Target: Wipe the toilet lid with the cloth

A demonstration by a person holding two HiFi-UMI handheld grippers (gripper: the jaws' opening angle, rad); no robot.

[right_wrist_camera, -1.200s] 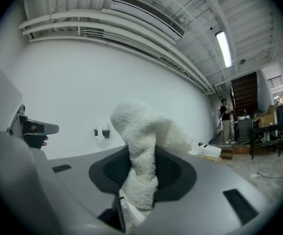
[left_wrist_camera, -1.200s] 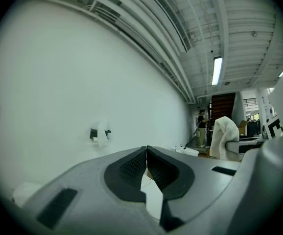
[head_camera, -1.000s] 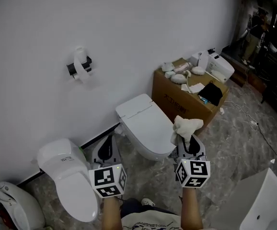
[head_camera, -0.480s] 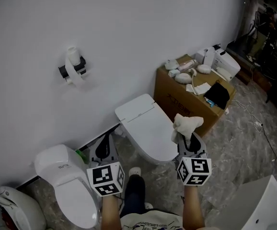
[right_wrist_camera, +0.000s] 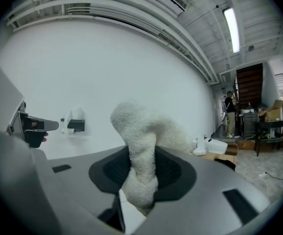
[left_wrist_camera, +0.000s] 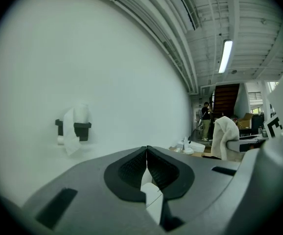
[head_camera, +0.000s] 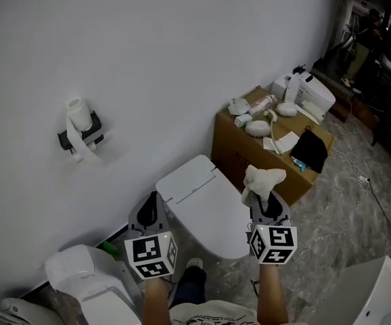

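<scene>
A white toilet with its lid (head_camera: 202,195) down stands against the wall, between my two grippers in the head view. My right gripper (head_camera: 268,206) is shut on a cream fluffy cloth (head_camera: 261,181), which bunches above the jaws (right_wrist_camera: 144,153) and hangs over the lid's right edge. My left gripper (head_camera: 152,212) is shut with nothing in it, held left of the toilet; its jaws (left_wrist_camera: 147,166) meet in a line. Both grippers are held above the floor, short of the lid.
A cardboard box (head_camera: 263,147) with bottles, cloths and a black rag on top stands right of the toilet. A toilet-paper holder (head_camera: 79,131) hangs on the wall. A second white toilet (head_camera: 90,286) sits at the lower left. Marble floor lies to the right.
The view has shifted forward and right: the toilet sits closer beneath my grippers and the left toilet has slid toward the corner. Both grippers kept their grip and their pose.
</scene>
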